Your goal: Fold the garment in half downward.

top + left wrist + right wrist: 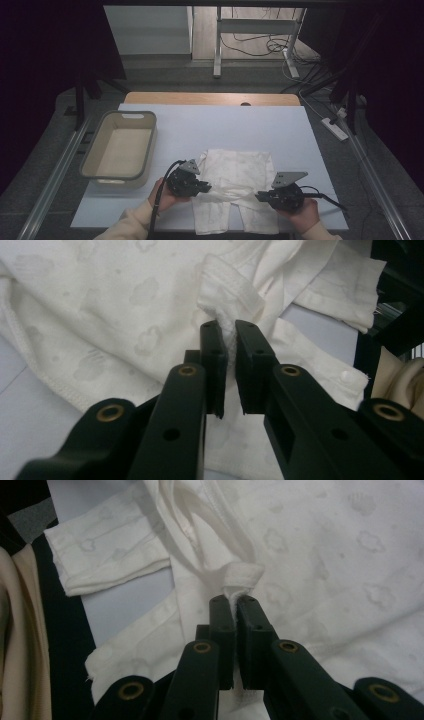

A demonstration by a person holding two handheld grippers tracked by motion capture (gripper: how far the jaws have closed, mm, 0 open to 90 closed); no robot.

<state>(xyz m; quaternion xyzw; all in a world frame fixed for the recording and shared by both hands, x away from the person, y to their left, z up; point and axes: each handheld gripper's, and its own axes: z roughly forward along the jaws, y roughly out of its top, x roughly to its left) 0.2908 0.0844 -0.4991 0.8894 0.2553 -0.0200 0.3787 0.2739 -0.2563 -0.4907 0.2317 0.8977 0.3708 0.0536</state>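
While the white baby garment (pixel 235 187) lies flat on the bench (pixel 210 127) between the two claws, each claw has only a thin pinch of it. The left claw (pixel 206 186) is clamped on a hemmed fold of cloth, seen bunched between its jaws in the left gripper view (pixel 227 332). The right claw (pixel 261 195) nips a small rolled edge in the same way (pixel 239 580). Both grips look shallow to me: a sideways pull could slide the hem out of the pads, or drag the whole garment askew instead of folding it. Uneven pulling would likely twist the sleeves lying just ahead of each claw. A beige basket (pixel 120 145) stands well off to the left claw's far side. How many layers each claw holds cannot be told, and the garment's near edge is cut off.
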